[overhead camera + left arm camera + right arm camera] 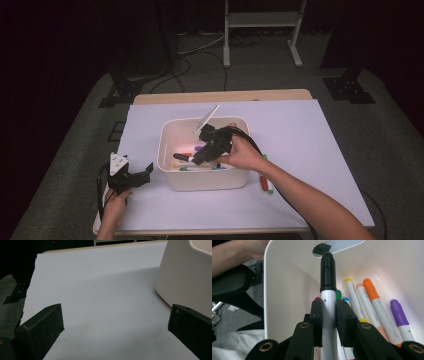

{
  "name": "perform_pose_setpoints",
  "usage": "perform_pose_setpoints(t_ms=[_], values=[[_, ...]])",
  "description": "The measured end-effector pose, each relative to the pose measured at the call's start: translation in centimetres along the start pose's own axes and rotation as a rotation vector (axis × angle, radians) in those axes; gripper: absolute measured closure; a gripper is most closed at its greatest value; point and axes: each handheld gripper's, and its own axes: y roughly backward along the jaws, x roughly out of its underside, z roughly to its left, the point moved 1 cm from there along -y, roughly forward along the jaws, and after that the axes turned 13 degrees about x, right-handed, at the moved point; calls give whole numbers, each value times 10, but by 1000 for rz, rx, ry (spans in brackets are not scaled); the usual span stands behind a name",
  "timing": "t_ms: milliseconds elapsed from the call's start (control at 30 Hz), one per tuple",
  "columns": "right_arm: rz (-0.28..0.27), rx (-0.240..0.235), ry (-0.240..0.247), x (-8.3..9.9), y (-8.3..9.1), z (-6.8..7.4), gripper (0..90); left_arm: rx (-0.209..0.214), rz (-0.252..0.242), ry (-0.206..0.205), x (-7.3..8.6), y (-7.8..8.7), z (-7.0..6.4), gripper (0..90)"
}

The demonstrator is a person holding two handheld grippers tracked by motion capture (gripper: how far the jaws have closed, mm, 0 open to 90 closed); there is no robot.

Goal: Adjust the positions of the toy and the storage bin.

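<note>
A cream bin [205,179] stands mid-table and holds several coloured markers [192,156]. My right gripper [204,154] reaches down into it, shut on a white marker with a black cap [327,272]. In the right gripper view its jaws clamp the marker's white barrel, and orange [370,289], purple [398,312] and yellow-capped [348,280] markers lie beyond on the bin floor. My left gripper [136,176] rests open on the white sheet left of the bin, with nothing between its fingers [42,327]. The bin's wall [185,277] rises just off its right jaw.
A white sheet [300,135] covers the table. Two markers, one red [263,182] and one green-tipped [269,186], lie on the sheet right of the bin, beside the person's right forearm. A white strip [207,118] leans out of the bin's far rim. Stands and cables sit beyond the table.
</note>
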Motion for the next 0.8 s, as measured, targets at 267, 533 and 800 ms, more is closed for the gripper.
perform_pose_setpoints(t_ms=[267, 533, 800], values=[[28, 8, 9, 0, -5, 0, 754, 0, 0, 1, 0, 0, 0, 0], [52, 15, 30, 1, -9, 1, 746, 0, 0, 2, 0, 0, 0, 0], [6, 32, 19, 0, 3, 3, 692, 0, 1, 2, 0, 0, 0, 0]])
